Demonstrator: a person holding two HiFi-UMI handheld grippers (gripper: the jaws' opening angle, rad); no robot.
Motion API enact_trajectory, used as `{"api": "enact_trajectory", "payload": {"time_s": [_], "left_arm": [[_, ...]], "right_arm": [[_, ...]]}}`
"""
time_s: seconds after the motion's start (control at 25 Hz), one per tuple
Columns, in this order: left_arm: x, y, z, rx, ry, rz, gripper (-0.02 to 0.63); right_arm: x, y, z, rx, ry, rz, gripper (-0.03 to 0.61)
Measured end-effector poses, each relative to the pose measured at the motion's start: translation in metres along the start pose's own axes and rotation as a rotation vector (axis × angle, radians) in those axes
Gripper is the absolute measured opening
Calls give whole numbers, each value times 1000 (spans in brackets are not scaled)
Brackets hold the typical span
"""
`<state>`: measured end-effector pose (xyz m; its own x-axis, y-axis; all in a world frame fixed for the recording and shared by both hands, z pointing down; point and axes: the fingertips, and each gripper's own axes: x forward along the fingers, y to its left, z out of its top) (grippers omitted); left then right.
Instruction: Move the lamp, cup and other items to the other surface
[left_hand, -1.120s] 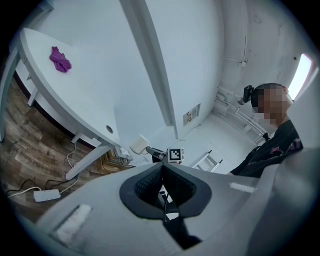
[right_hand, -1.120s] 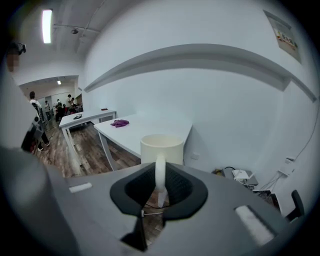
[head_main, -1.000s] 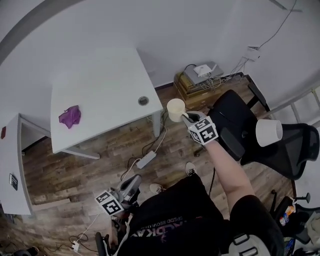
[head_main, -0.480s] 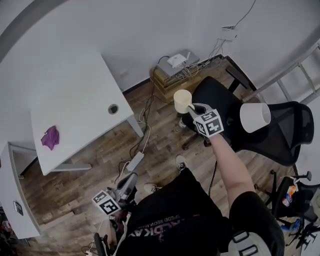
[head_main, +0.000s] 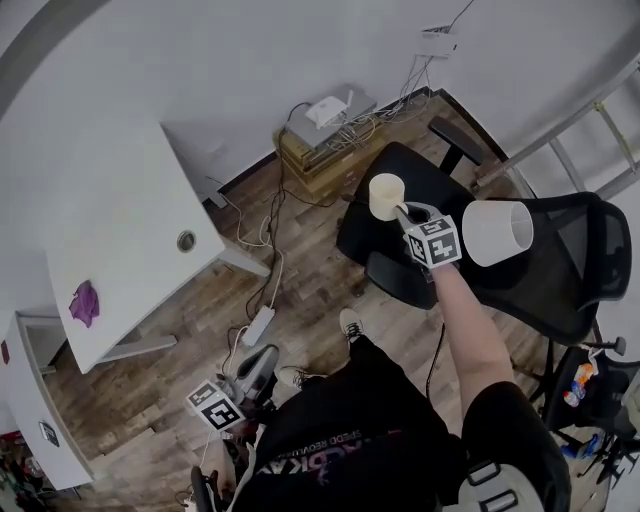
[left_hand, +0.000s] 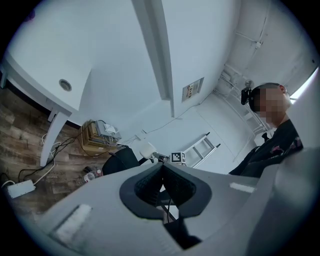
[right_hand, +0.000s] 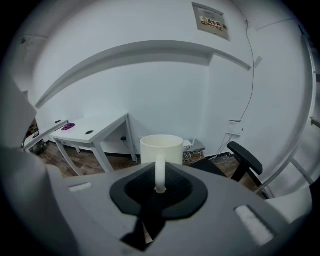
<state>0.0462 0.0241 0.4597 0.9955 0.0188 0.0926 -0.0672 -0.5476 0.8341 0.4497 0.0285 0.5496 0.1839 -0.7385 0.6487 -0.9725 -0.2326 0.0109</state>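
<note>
1. From the head view, the person's right arm reaches out ahead of the body with the elbow nearly straight. The right gripper (head_main: 412, 220) tips downward (its marker cube faces up).
2. The right gripper view shows its jaws clamped on the handle of a cream cup (right_hand: 161, 148). The cup stands upright just beyond the fingertips.
3. The cup (head_main: 386, 196) hangs in the air above the seat of a black office chair (head_main: 380, 255), well apart from the white desk (head_main: 120, 240).
4. A lamp (head_main: 497, 232) with a white shade shows just beside the right gripper, in front of a black mesh backrest (head_main: 570, 280). What carries it cannot be made out.
5. The left arm hangs low by the person's hip. The left gripper (head_main: 266, 357) points level over the wooden floor.
6. In the left gripper view, its jaws are pressed together with nothing between them.
7. A purple cloth (head_main: 84, 302) lies near the desk's left edge.
</note>
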Motion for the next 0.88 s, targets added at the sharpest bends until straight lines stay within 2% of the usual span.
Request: {"api": "enact_trajectory", "payload": {"time_s": [0.2,0.44,0.68,0.88], "left_arm": [[44,1,-13,-17,48,30,2],[88,5,-29,-41,80,70,2],[112,8,-43,-70,86,126,2],[106,11,-48,-95,90,191,2]], "right_arm": [[19,-60,-27,72,28,-30,46],[52,-109,-57,140,63,-35,46],[92,-141,-86,172,114,-36,46],[123,-154,-111,231,157,-51,46]]}}
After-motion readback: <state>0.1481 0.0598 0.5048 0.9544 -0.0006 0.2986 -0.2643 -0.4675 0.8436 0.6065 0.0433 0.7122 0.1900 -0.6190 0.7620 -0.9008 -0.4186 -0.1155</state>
